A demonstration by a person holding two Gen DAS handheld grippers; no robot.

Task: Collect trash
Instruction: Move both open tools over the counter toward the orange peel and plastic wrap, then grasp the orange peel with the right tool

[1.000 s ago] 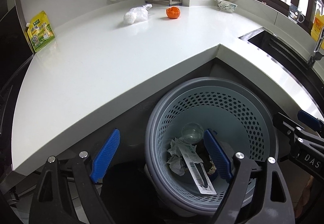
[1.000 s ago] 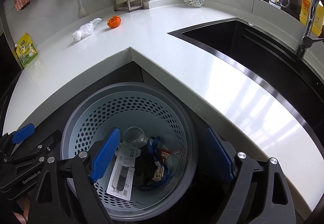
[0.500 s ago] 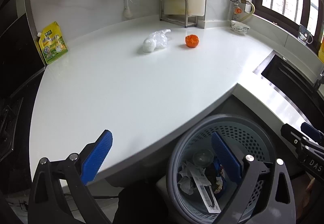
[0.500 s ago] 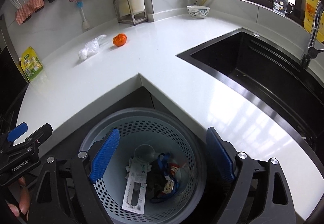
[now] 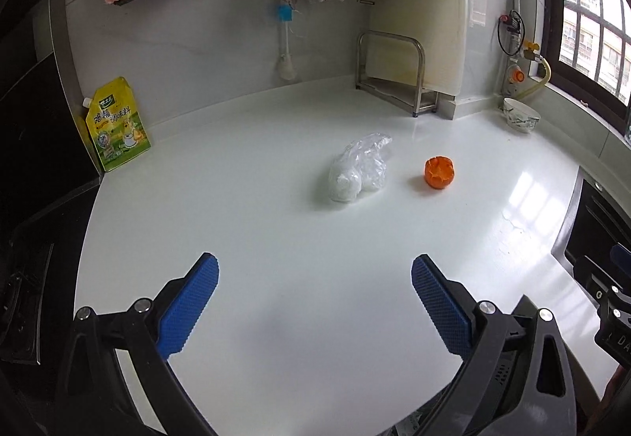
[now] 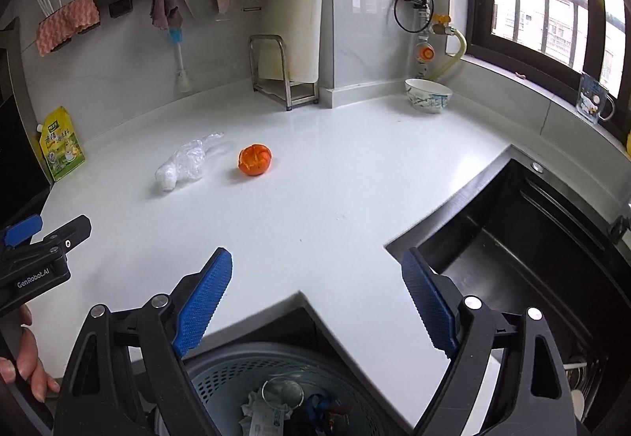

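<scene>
hovering w/ both grippers spread: left gripper (image 5: pixel 314 278), right gripper (image 6: pixel 316 276), over counter (image 5: pixel 276 239).

In the right wrist view the grey perforated plastic bin (image 6: pixel 236 377) is cut off by the bottom edge and partly hidden behind the right tongs (image 6: pixel 315 296), its jumbled contents too cluttered to identify, while the yellow seasoning pouch (image 5: pixel 115 126) carries print too small to read.

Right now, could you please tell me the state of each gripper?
Left gripper: open, holding nothing, above the counter.
Right gripper: open, holding nothing, above the counter edge near the trash basket.
</scene>
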